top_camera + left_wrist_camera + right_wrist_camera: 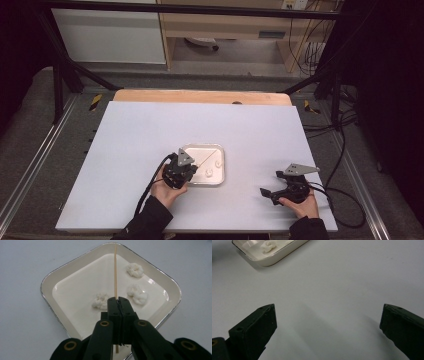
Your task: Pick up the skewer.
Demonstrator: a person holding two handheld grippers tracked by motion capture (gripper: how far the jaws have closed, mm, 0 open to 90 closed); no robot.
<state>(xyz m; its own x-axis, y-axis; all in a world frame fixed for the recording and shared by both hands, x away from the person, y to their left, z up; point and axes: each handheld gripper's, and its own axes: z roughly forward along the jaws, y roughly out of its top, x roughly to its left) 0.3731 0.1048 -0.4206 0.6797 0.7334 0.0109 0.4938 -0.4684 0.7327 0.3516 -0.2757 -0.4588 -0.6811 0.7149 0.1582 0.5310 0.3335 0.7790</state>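
Skewer gripped, nothing speared yet
Left gripper (119, 300) clamps the wooden skewer (115, 270) over the tray (47, 282) — three marshmallows (135, 269) lie loose; right gripper (328, 315) gapes wide, empty.

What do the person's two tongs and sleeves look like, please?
Both the left tongs and the right tongs are black, each topped by a grey three-cornered plate with a black cable trailing behind. The jaws are blocky, with brass-ringed holes. The person wears dark sleeves.
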